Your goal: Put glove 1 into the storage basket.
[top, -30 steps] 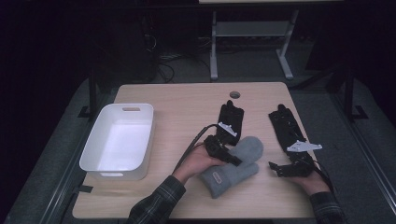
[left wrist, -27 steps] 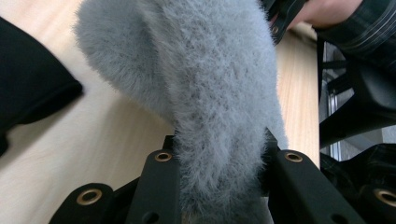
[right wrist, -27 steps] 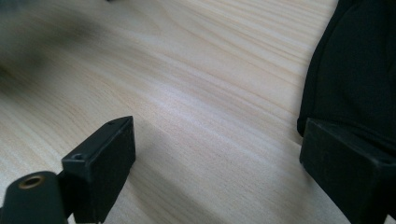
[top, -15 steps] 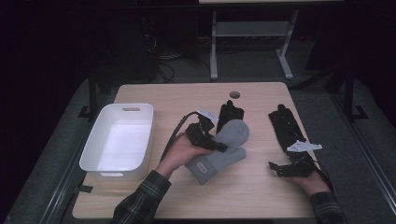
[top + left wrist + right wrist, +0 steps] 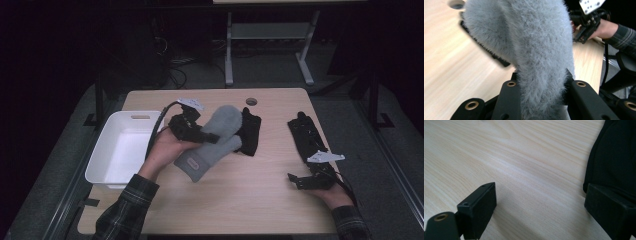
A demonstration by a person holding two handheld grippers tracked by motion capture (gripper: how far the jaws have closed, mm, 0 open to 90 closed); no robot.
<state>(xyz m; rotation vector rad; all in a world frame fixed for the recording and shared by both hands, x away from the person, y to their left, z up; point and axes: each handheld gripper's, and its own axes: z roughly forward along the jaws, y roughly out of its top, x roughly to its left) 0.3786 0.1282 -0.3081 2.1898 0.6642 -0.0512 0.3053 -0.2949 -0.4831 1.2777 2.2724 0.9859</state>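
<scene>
- Left gripper pinches grey mitten mid-body, lifted just right of white bin, presumably for deposit there
- Right gripper spread, resting well right of bin beside black glove, likely next

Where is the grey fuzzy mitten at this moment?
In the high view the grey mitten is clamped in the left gripper, lifted left of centre, between the white bin and a black glove.

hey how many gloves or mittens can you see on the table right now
3: a grey fuzzy mitten clamped in the left gripper mid-table, a black glove lying just behind it, and another black glove by the right gripper. None looks hidden.
</scene>
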